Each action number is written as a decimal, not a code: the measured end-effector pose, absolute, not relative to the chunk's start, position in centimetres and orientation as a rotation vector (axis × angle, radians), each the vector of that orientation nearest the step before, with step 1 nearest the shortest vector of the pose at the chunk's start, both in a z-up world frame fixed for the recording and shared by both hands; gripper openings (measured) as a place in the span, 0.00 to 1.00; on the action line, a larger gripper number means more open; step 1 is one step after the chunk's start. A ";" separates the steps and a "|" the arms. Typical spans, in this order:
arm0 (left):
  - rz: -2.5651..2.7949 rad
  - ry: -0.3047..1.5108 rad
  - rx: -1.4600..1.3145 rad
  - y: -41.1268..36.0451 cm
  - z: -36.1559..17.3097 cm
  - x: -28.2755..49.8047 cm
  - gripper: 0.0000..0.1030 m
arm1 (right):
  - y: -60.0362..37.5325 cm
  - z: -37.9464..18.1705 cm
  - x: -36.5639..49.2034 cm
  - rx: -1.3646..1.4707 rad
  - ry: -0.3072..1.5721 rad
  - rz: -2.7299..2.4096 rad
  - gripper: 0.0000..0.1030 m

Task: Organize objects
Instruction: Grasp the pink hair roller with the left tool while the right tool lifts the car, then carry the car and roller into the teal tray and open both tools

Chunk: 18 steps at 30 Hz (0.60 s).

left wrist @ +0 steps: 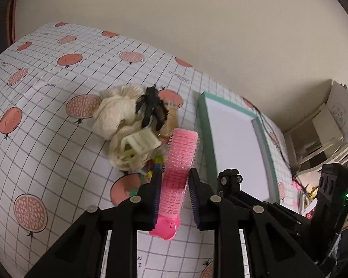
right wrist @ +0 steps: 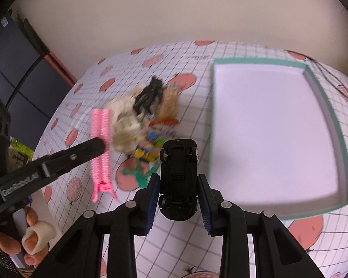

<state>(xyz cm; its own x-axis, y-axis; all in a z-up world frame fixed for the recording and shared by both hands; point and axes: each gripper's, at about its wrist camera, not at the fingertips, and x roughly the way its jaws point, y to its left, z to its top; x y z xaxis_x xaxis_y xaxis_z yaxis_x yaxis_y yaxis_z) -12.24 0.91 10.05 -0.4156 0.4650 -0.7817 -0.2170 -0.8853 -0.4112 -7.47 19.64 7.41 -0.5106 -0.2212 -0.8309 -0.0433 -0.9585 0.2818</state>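
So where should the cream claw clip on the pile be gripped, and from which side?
Across its flat ribbed top plate, from above. The cream clip sits on top of the pile, against the fluffy scrunchies, plate up and exposed, so a top-down approach looks least likely to snag them. Both grippers are full now: left holds the pink roller, right the black car.

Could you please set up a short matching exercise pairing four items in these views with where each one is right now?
Things:
1. pink hair roller clip
2. black toy car
3. teal-rimmed box
4. cream hair claw

Places:
A. on the pile of accessories
B. held in the right gripper
C. on the tablecloth, nothing inside
D. held in the left gripper

Pairs: 1-D, 2-B, 3-C, 4-A
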 end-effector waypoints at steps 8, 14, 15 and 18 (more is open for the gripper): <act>2.281 -0.283 -1.355 4.4 10.4 -13.7 0.24 | 24.9 8.5 -7.8 1.439 -0.468 -2.755 0.34; 2.265 -0.192 -1.348 7.8 10.2 -15.3 0.24 | 29.4 8.8 -8.6 1.433 -0.554 -2.811 0.34; 2.259 -0.190 -1.346 8.4 10.1 -15.6 0.24 | 30.2 8.7 -8.8 1.445 -0.552 -2.824 0.34; 2.234 -0.194 -1.354 10.4 10.1 -17.1 0.24 | 31.8 8.2 -9.6 1.478 -0.547 -2.841 0.34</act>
